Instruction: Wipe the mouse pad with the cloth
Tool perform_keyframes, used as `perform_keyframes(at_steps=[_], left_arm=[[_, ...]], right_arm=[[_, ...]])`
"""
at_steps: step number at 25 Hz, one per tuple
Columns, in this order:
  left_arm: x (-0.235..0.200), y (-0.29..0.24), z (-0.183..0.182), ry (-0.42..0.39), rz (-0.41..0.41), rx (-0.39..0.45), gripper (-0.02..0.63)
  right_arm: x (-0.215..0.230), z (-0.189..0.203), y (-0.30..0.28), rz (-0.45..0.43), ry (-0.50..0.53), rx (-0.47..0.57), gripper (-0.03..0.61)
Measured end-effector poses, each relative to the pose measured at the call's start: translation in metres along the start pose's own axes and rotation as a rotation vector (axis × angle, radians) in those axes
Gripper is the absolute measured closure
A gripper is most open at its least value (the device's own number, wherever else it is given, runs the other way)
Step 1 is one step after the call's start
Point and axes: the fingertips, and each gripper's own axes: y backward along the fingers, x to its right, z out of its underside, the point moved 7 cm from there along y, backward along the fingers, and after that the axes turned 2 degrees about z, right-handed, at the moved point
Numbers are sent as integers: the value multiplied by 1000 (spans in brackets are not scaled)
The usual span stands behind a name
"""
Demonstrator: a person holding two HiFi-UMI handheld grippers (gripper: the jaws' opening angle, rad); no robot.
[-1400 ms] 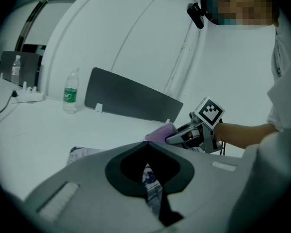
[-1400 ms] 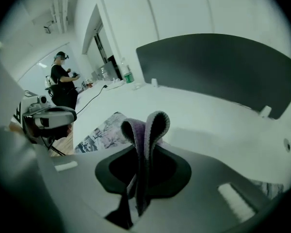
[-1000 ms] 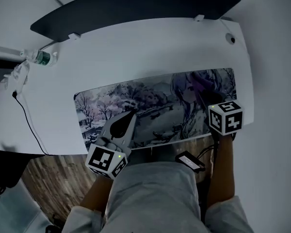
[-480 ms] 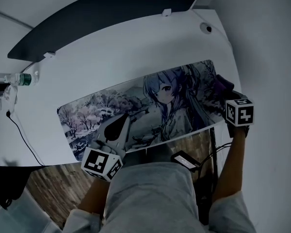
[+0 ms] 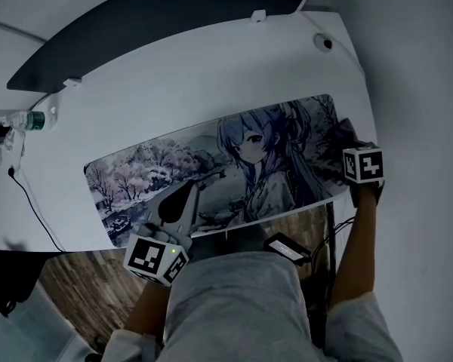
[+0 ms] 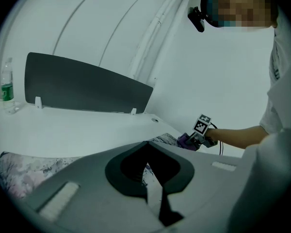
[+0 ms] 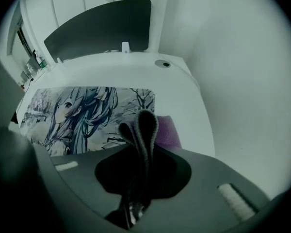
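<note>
A long mouse pad (image 5: 211,164) printed with an anime figure and trees lies along the front of the white desk (image 5: 174,89). In the head view my right gripper (image 5: 353,151) is at the pad's right end, shut on a purple cloth (image 5: 343,136) that rests on the pad's right edge. In the right gripper view the cloth (image 7: 146,125) stands folded between the jaws, with the mouse pad (image 7: 77,110) beyond it. My left gripper (image 5: 183,196) sits over the pad's front edge at the left. Its jaws (image 6: 148,142) are shut with nothing in them.
A dark partition panel (image 5: 158,21) runs along the desk's far edge. At the far left stand a water bottle (image 5: 30,119) and a thin black cable (image 5: 30,202). A cable hole (image 5: 322,42) is at the back right. A black box (image 5: 287,249) with leads hangs below the front edge.
My right gripper has dragged the cloth rightwards from the figure's body to the pad's right end. The left gripper has stayed at the front edge. The head view has shifted.
</note>
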Motion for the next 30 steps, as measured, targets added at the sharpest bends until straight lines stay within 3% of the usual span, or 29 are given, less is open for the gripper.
perform_keyframes(at_steps=[3,18,30], left_arm=[[-2,4,-3,8,-24,-4,595],[2,31,-5,1,-98,30,595],[-32,59,-1,-12,-55,46,595]], right_arm=[[-12,-2,-12,-40,-22,-17,528],[-21,-5,-16,-46,-59,-18,528],[-68,-15,-14,-52,-113,5,528]])
